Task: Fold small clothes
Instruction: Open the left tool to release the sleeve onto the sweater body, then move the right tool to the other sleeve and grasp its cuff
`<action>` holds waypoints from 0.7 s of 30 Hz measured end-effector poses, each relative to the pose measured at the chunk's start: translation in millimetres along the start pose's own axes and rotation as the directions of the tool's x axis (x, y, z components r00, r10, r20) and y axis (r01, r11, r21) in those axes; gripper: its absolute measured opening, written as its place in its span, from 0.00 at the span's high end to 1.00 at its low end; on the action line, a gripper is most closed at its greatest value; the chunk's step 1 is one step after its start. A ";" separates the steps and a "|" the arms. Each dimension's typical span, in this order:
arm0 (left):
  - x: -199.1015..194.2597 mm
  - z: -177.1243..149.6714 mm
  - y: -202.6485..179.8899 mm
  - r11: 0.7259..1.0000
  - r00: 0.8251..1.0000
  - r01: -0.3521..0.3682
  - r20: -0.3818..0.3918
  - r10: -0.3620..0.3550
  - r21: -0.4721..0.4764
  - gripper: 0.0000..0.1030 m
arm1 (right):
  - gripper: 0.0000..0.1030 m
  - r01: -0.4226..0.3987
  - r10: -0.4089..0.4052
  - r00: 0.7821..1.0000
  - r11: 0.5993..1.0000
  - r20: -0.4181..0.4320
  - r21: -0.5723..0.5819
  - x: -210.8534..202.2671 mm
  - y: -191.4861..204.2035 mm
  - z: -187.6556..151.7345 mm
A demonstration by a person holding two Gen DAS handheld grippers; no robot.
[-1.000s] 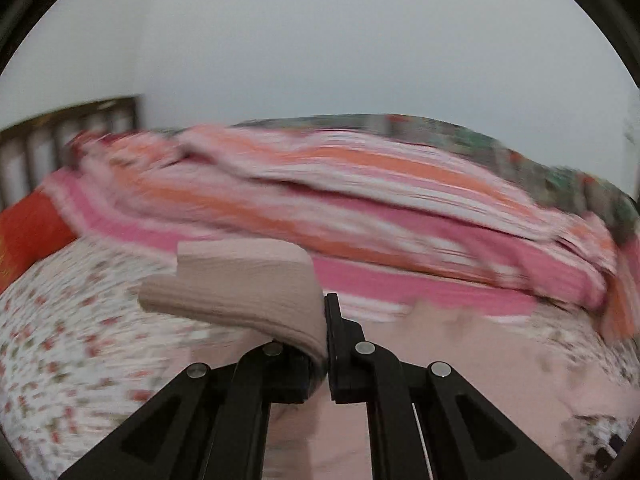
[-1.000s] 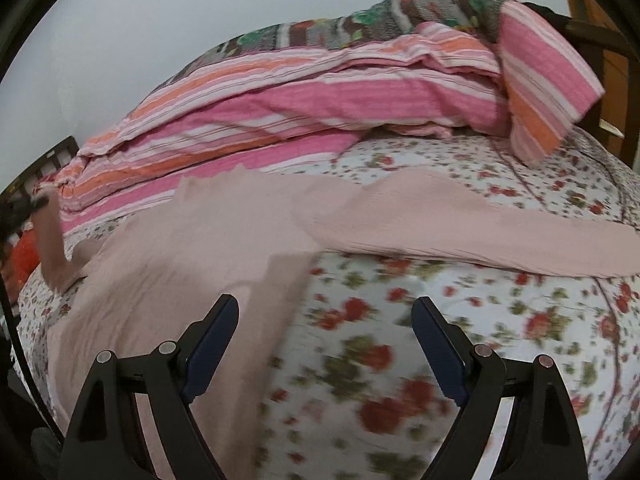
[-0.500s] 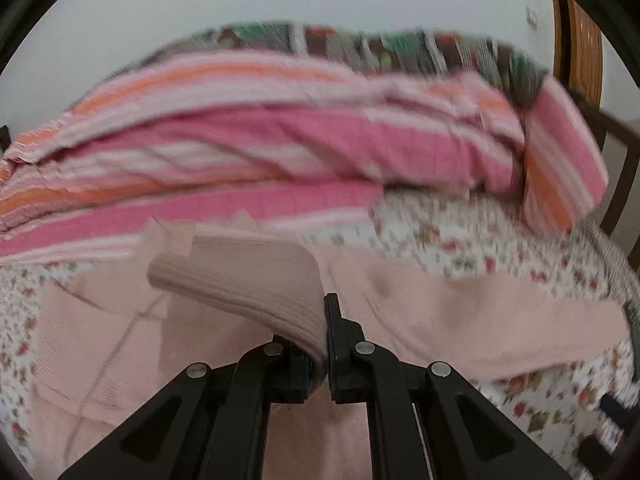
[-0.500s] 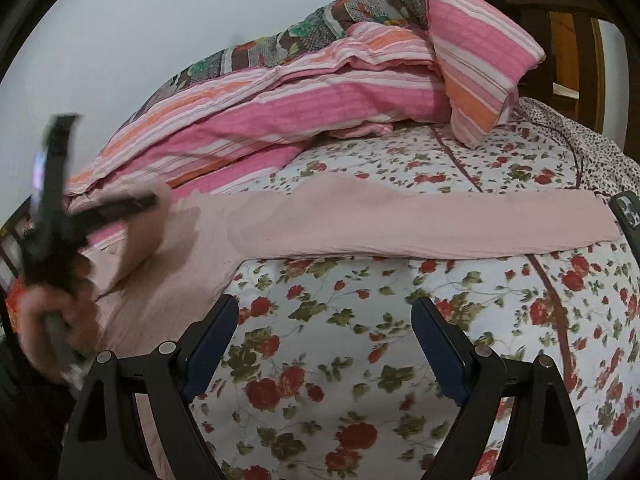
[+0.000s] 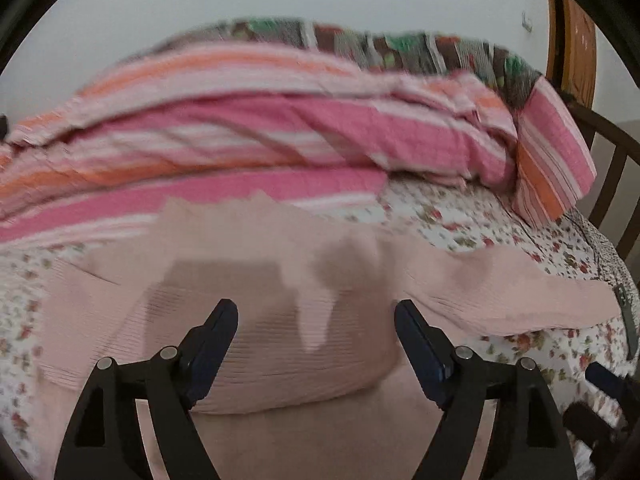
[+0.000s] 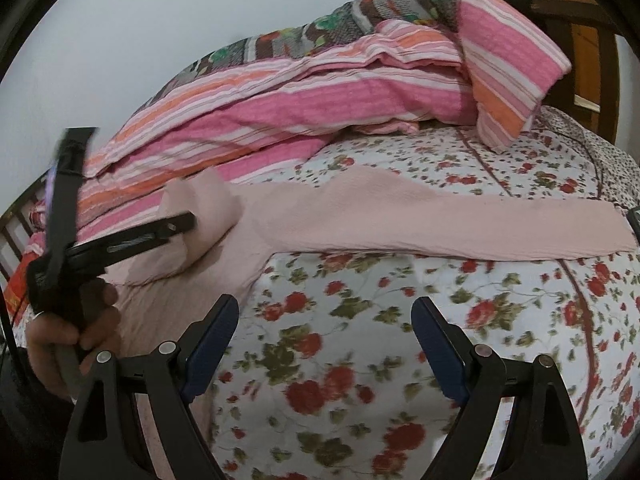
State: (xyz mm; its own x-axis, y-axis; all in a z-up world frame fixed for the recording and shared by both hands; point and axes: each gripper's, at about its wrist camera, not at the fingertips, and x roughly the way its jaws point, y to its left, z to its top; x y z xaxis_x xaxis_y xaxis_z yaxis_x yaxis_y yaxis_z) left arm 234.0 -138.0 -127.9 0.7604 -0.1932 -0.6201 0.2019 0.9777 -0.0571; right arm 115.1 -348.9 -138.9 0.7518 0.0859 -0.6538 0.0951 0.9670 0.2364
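The left gripper (image 5: pixel 316 320), jaws just opened wide, let the pink sleeve (image 5: pixel 280 344) drop; the right gripper (image 6: pixel 325 320), wide and empty, should next grab the long sleeve (image 6: pixel 460 222) by its end

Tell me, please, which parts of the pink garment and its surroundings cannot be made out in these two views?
- Pink garment, left wrist view: motion blur smears its collar edge; the bottom rim cuts off its near hem.
- Folded sleeve, right wrist view: the left gripper hides part.
- Dark object beside the outstretched sleeve: cut off, unidentifiable.
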 end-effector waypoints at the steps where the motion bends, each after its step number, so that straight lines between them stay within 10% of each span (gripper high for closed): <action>1: -5.4 -1.1 7.7 1.000 1.000 -0.020 0.010 0.019 0.008 0.23 | 0.15 -0.003 0.003 1.000 1.000 -0.002 -0.008 1.6 5.6 -0.2; 9: -26.7 -9.2 84.1 0.988 0.987 -0.153 0.036 0.154 -0.027 0.23 | 0.15 -0.014 0.015 1.000 0.995 0.009 -0.098 13.4 54.8 -2.1; 21: -20.6 -26.9 140.7 0.983 0.990 -0.144 -0.022 0.142 -0.114 0.23 | 0.15 0.005 -0.008 1.000 0.995 -0.029 -0.100 41.9 90.0 -9.1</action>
State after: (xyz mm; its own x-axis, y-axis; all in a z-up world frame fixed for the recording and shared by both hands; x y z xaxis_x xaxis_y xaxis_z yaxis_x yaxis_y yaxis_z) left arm 230.1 5.7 -144.2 0.7678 -0.0504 -0.6387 0.0185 0.9982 -0.0564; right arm 149.3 -256.1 -151.6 0.7319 0.0855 -0.6761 0.0327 0.9866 0.1601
